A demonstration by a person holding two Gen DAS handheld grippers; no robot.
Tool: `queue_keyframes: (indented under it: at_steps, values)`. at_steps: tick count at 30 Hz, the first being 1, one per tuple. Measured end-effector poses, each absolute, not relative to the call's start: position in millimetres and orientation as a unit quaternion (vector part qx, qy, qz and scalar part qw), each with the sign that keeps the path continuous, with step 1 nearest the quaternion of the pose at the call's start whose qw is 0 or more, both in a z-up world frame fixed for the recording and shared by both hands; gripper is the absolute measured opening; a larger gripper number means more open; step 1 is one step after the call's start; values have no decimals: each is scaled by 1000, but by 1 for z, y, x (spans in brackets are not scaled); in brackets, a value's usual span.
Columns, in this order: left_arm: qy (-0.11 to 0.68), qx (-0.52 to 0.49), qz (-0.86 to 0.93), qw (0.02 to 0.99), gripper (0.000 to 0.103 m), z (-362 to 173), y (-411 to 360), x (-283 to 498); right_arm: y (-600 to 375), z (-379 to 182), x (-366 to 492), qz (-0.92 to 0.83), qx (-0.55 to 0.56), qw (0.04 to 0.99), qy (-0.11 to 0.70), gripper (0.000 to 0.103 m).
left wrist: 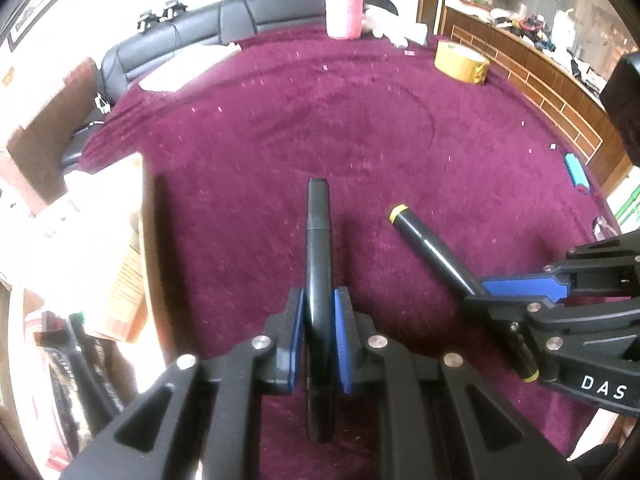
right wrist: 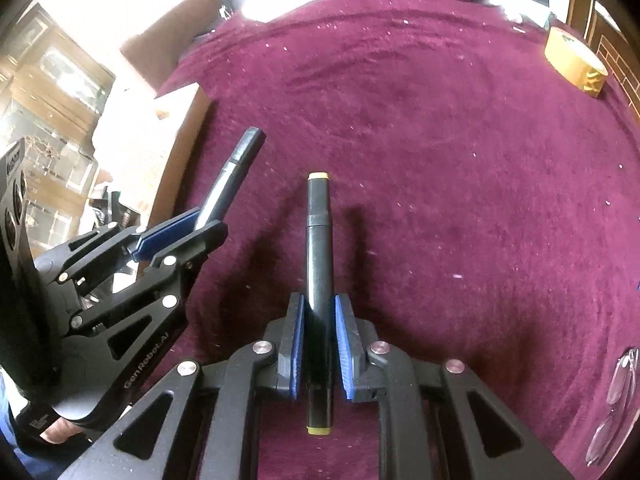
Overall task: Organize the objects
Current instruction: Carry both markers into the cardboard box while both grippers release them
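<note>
Left hand-held gripper (left wrist: 319,334), black frame with blue pads, fills the bottom of the left wrist view; jaws clamped on an all-black marker pen (left wrist: 319,240) that runs straight out ahead between the pads, cap end forward, lifted off the cloth. Right hand-held gripper (right wrist: 319,340), same build, is closed on a black marker pen with yellow end caps (right wrist: 318,264), one yellow cap forward, the other behind the pads. Both grippers point steeply down at the table (left wrist: 400,140), covered in dark magenta velvety cloth. Each gripper shows in the other's view, side by side, near but apart, markers not touching. Far right on the cloth: tan roll of packing tape (left wrist: 462,62). Far edge: pink cylindrical container (left wrist: 345,10). Right edge: small light-blue lighter-like object (left wrist: 577,172). Clear-framed glasses (right wrist: 618,396) lie on the cloth by the right gripper. Black leather sofa (left wrist: 208,32) behind the table.
</note>
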State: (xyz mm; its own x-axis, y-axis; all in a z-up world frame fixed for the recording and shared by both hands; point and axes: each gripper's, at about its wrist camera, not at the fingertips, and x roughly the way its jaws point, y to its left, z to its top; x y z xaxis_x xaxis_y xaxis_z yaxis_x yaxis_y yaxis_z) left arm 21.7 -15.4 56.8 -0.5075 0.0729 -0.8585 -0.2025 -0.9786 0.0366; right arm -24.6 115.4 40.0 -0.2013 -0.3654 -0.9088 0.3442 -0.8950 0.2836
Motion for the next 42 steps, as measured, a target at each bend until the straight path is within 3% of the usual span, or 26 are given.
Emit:
queue_keyframes:
  at_steps: [25,42]
  values:
    - [5,-437,899,5,14,105,-119,58,6,72,-16,-757,573,314,13,18]
    - [-75,-460,881,-81,14,88,-225,83,-97,58,-6,-716,583,379,61,18]
